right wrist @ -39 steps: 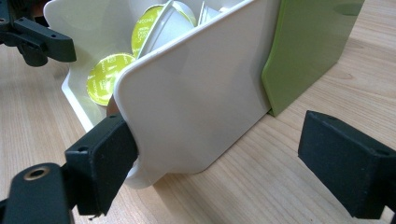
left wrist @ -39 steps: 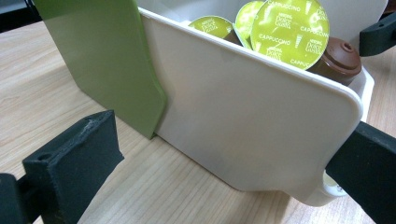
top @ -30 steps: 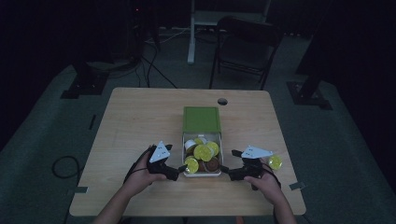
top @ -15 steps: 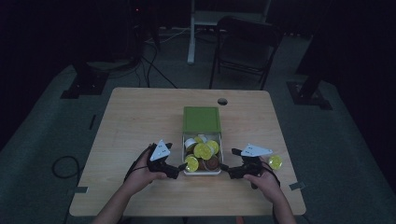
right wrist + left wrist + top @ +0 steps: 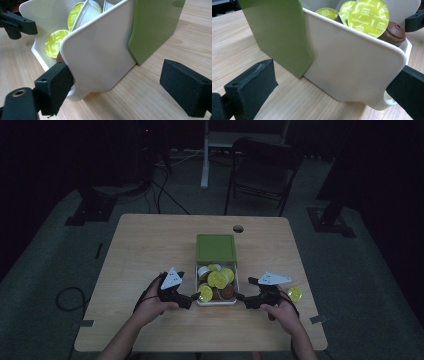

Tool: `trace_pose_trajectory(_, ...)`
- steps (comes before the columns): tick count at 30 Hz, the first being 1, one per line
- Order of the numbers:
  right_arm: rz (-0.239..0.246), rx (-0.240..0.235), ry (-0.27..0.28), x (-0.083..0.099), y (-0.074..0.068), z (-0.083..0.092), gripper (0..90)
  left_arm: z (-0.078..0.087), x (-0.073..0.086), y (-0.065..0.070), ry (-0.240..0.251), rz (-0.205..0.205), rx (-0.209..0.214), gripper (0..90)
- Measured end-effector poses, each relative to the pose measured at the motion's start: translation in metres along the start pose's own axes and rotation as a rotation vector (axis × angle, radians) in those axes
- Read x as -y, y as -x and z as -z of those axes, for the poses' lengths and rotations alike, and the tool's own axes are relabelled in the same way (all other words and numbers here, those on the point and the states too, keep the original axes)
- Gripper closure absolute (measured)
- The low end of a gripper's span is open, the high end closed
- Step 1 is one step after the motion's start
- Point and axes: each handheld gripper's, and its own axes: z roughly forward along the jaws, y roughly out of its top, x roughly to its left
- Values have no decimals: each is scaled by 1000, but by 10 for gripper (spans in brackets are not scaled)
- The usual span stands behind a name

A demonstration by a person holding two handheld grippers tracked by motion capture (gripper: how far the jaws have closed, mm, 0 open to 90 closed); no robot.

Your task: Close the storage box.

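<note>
I have both grippers at the near end of the white box [image 5: 216, 301], which sits on the wooden table [image 5: 140, 250] at its middle, toward my side. The box's far half is covered by a green lid [image 5: 215, 247]; the near half is open and filled with coffee capsules [image 5: 217, 280] with yellow-green foil tops, plus at least one brown one [image 5: 394, 34].

The left gripper [image 5: 192, 298] stands at the box's left near corner. In the left gripper view its jaws are spread wide: one pad sits against the front corner of the white wall [image 5: 352, 67], the other is out on the table, clear of the green lid [image 5: 279, 32]. It grasps nothing.

The right gripper [image 5: 241, 298] mirrors this at the right near corner. In the right gripper view one pad is at the rounded front corner of the box [image 5: 100, 57], touching or just short of it; the other stands well apart near the lid's edge [image 5: 155, 27]. It, too, is released and empty.

My judgement: the two grippers flank the box symmetrically so that the front corners can be braced or clamped together, keeping the loaded box level while it is slid or lifted.

One loose capsule [image 5: 294, 293] lies on the table just right of the right hand [image 5: 281, 312], outside the box.
</note>
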Motion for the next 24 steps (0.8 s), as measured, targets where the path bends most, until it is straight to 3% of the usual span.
trace_pose_trajectory(24,-9,17,2,-5,6,-6,112,-4,-5,-9,0,12,-14,1)
